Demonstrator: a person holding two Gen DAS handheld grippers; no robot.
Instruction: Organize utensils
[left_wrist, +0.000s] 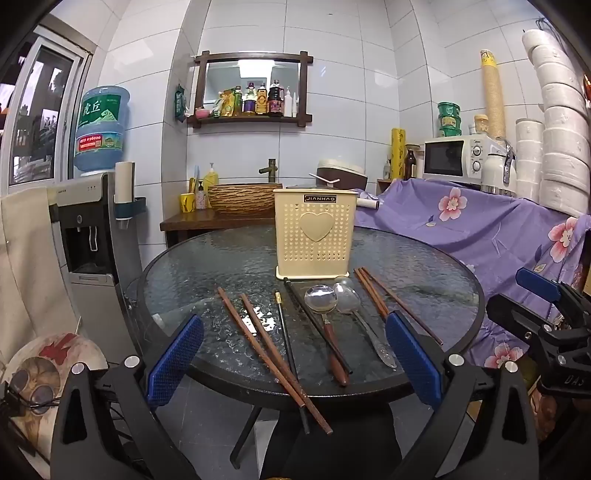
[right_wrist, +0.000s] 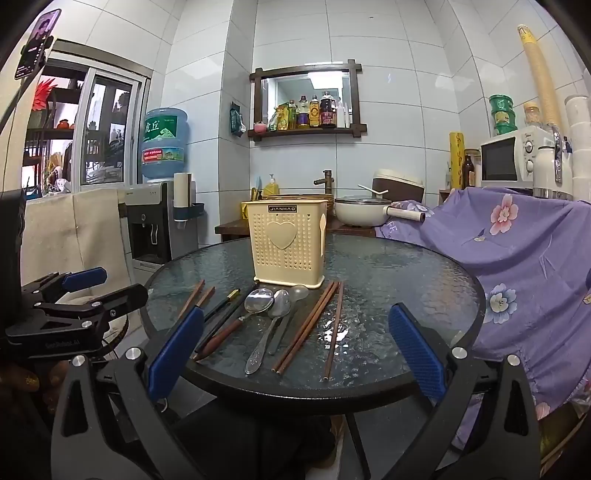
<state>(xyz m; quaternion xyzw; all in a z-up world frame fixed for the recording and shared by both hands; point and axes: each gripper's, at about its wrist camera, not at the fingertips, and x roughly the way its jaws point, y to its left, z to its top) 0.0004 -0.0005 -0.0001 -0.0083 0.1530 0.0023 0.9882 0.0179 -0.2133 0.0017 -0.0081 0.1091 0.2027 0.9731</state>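
A cream perforated utensil holder (left_wrist: 315, 233) (right_wrist: 287, 245) with a heart on its front stands upright at the middle of a round glass table (left_wrist: 221, 266) (right_wrist: 388, 273). In front of it lie brown chopsticks (left_wrist: 266, 347) (right_wrist: 306, 328), black chopsticks (left_wrist: 286, 339) (right_wrist: 221, 306), a wooden-handled spoon (left_wrist: 320, 297) (right_wrist: 258, 300) and steel spoons (left_wrist: 347, 300) (right_wrist: 279, 303). My left gripper (left_wrist: 293, 360) hovers open at the near table edge, over the left utensils. My right gripper (right_wrist: 295, 356) is open too, near the right chopsticks. Nothing is between either pair of blue pads.
A purple flowered cloth (left_wrist: 480, 229) (right_wrist: 517, 258) covers furniture at the right, touching the table rim. A water dispenser (left_wrist: 88, 236) (right_wrist: 155, 221) stands at the left. Behind the table are a basin counter (left_wrist: 221, 218), a white pot (right_wrist: 362, 212) and a microwave (right_wrist: 513, 158).
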